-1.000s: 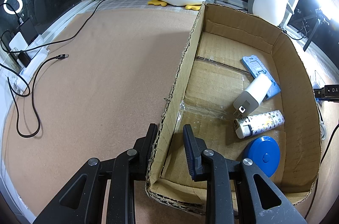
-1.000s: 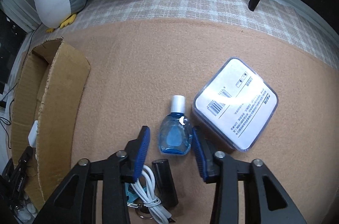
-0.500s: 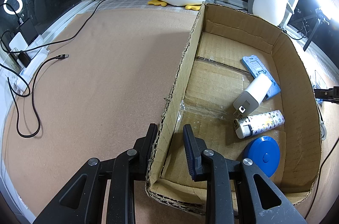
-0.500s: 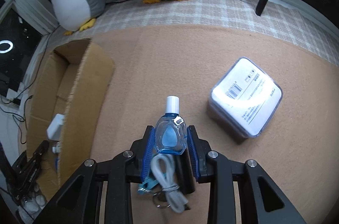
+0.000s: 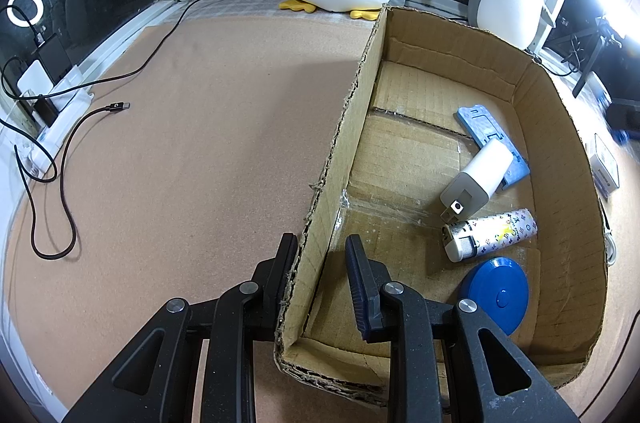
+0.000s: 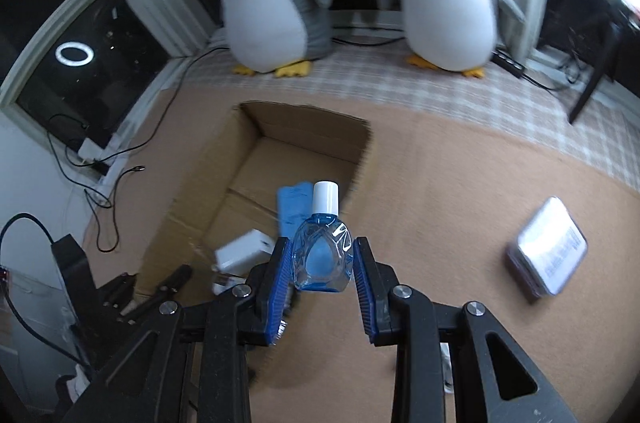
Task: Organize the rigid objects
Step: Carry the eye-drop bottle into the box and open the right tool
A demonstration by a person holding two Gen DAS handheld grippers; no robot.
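The right hand-held gripper (image 6: 320,265) pinched a small blue bottle (image 6: 322,251) between its blue pads, white cap pointing away from the camera. The bottle was carried clear of the tabletop (image 6: 460,191), in front of the open cardboard box (image 6: 304,121), a position consistent with transfer into the box. The grip fell across the bottle's wide body, probably because the flat faces gave the pads more purchase than the narrow cap.

The left hand-held gripper (image 5: 320,263) straddled the near left wall of the box (image 5: 340,151). The outer finger lay against the cardboard; the inner finger stood apart from it, so the jaws were spread and not clamping. This placement most likely steadied the box against sliding during loading.

Inside the box lay a white charger (image 5: 476,179) resting partly on a light blue flat item (image 5: 480,121), a patterned cylinder (image 5: 490,233) just beside the charger's prongs, and a round blue disc (image 5: 496,297) near the corner. A flat labelled case (image 6: 548,255) remained on the tabletop, well apart from the box.

The right wrist view was motion-blurred, so box contents there read only as pale shapes. The bottle's base was hidden behind the pads. Whether the left outer finger pressed the wall or only touched it could not be determined. The box's near wall was cut off by the gripper body.
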